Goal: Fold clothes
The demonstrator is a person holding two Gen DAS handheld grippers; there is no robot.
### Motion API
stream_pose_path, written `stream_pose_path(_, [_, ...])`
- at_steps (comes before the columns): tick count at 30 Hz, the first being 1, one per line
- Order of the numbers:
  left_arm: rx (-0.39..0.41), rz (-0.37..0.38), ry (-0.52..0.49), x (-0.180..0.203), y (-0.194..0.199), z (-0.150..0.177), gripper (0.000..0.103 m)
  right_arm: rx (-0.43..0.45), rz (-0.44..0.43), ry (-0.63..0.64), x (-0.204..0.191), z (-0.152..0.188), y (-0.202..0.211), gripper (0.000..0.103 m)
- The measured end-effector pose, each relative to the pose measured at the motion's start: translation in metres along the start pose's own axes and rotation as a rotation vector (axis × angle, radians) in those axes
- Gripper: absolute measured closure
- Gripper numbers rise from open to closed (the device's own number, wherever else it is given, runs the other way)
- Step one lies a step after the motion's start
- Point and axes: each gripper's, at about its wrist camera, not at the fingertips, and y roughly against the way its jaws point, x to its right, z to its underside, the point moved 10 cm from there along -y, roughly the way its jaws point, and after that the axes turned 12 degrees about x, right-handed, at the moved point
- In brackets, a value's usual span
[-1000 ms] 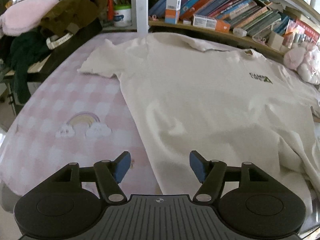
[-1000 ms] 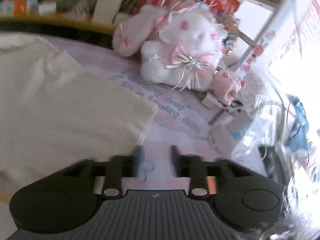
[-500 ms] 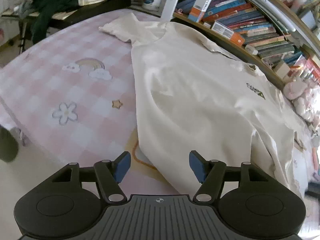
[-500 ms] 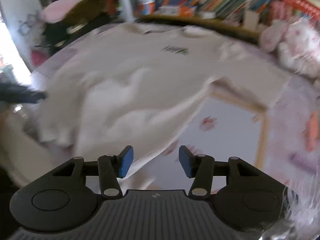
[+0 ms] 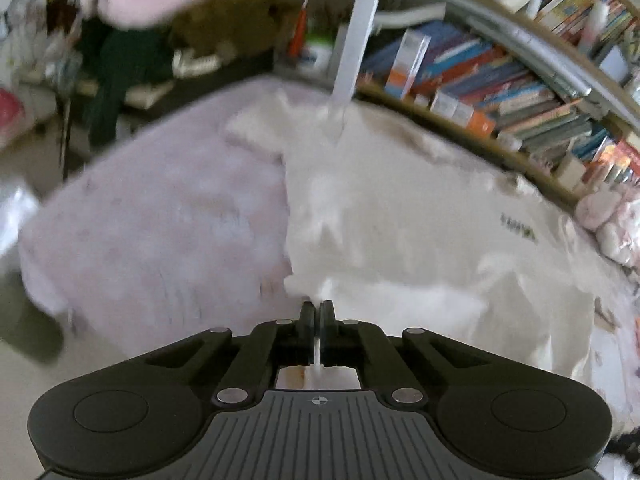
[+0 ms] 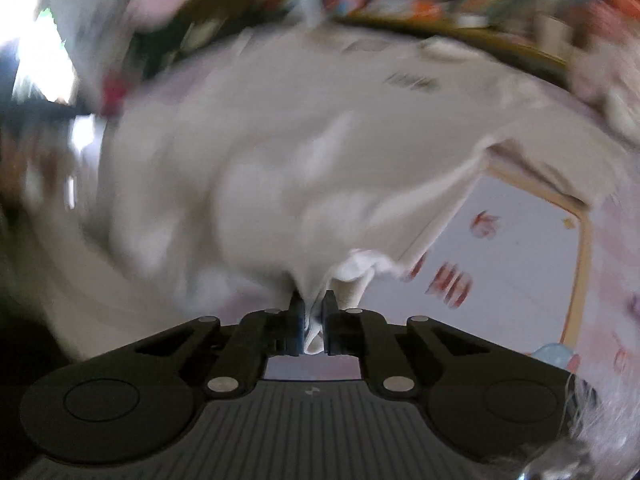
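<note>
A cream T-shirt (image 5: 400,208) with a small dark chest logo lies spread on a pink checked bed cover (image 5: 160,232). My left gripper (image 5: 317,312) is shut on the shirt's near hem corner, with a thin strip of cloth between its fingers. In the right wrist view the same T-shirt (image 6: 280,152) fills the frame, blurred. My right gripper (image 6: 312,312) is shut on a bunched fold of the shirt's hem, and the cloth rises from the cover toward its fingers.
A shelf of books (image 5: 500,92) runs along the far side of the bed. Piled clothes (image 5: 160,32) sit at the back left. A pink plush toy (image 5: 608,216) lies at the right. A printed part of the cover (image 6: 520,248) shows at the right.
Both grippers were open half a second ago; both have closed on the shirt's near hem. Both views are now blurred by motion, and the hem is lifted at the right gripper.
</note>
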Motion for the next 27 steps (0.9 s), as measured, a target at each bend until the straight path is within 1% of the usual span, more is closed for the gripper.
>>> stream_pose_path(1, [0.005,0.007,-0.025,0.004,-0.006,-0.009,0.102,0.045,0.001,-0.100,0.010,-0.013,0.000,0.095])
stream_pose_path(2, [0.010,0.013,-0.051,0.009,-0.011,-0.017,0.102,0.075,0.025,-0.176,0.023,-0.024,-0.002,0.095])
stream_pose_path(3, [0.002,0.027,-0.080,0.017,-0.022,-0.021,0.099,0.086,0.071,-0.208,0.036,-0.033,-0.007,0.095])
stream_pose_path(4, [-0.010,0.025,-0.100,0.022,-0.035,-0.023,0.095,0.085,0.124,-0.208,0.048,-0.039,-0.016,0.095])
stream_pose_path(5, [-0.021,0.020,-0.118,0.027,-0.048,-0.025,0.094,0.070,0.154,-0.209,0.056,-0.041,-0.025,0.095])
stream_pose_path(6, [-0.025,0.021,-0.102,0.027,-0.052,-0.027,0.090,0.055,0.184,-0.211,0.064,-0.044,-0.034,0.094])
stream_pose_path(7, [-0.029,0.023,-0.080,0.025,-0.055,-0.029,0.087,0.040,0.213,-0.212,0.072,-0.046,-0.043,0.091])
stream_pose_path(8, [-0.032,0.025,-0.058,0.024,-0.058,-0.031,0.081,0.031,0.212,-0.221,0.074,-0.048,-0.046,0.089])
stream_pose_path(9, [-0.035,0.027,-0.036,0.022,-0.061,-0.034,0.071,0.030,0.204,-0.222,0.075,-0.050,-0.046,0.085])
stream_pose_path(10, [-0.007,0.044,-0.017,0.016,-0.054,-0.036,0.065,0.035,0.189,-0.215,0.071,-0.051,-0.042,0.074])
stream_pose_path(11, [0.027,0.063,0.002,0.010,-0.046,-0.038,0.053,0.044,0.174,-0.205,0.069,-0.052,-0.038,0.068])
stream_pose_path(12, [0.061,0.082,0.020,0.003,-0.037,-0.040,0.048,0.045,0.162,-0.202,0.066,-0.049,-0.037,0.064])
stream_pose_path(13, [0.067,0.086,0.015,-0.005,-0.031,-0.036,0.048,0.047,0.149,-0.199,0.063,-0.046,-0.035,0.064])
stream_pose_path(15, [0.069,0.088,-0.004,-0.021,-0.021,-0.025,0.048,0.023,0.150,-0.201,0.059,-0.035,-0.037,0.064])
stream_pose_path(18, [0.012,0.168,-0.003,-0.025,-0.015,0.002,0.047,0.021,0.180,-0.196,0.054,-0.022,-0.038,0.064])
stream_pose_path(19, [-0.002,0.202,-0.005,-0.023,-0.014,0.010,0.044,0.033,0.187,-0.195,0.053,-0.021,-0.038,0.064])
stream_pose_path(20, [-0.015,0.225,-0.006,-0.018,-0.017,0.017,0.036,0.045,0.194,-0.193,0.051,-0.020,-0.038,0.063])
stream_pose_path(21, [-0.027,0.246,-0.007,-0.013,-0.019,0.024,0.034,0.054,0.198,-0.196,0.051,-0.020,-0.039,0.063])
stream_pose_path(23, [-0.054,0.281,-0.020,-0.001,-0.027,0.037,0.035,0.046,0.219,-0.214,0.051,-0.018,-0.041,0.063])
stream_pose_path(24, [-0.064,0.285,-0.042,0.004,-0.031,0.042,0.038,0.042,0.230,-0.223,0.051,-0.017,-0.042,0.063])
stream_pose_path(25, [-0.071,0.277,-0.071,0.007,-0.035,0.046,0.044,0.038,0.241,-0.233,0.051,-0.017,-0.042,0.067])
stream_pose_path(26, [-0.090,0.270,-0.101,0.009,-0.037,0.050,0.077,0.034,0.252,-0.242,0.051,-0.016,-0.043,0.073])
stream_pose_path(27, [-0.111,0.264,-0.131,0.010,-0.037,0.054,0.095,0.030,0.262,-0.251,0.051,-0.015,-0.044,0.083])
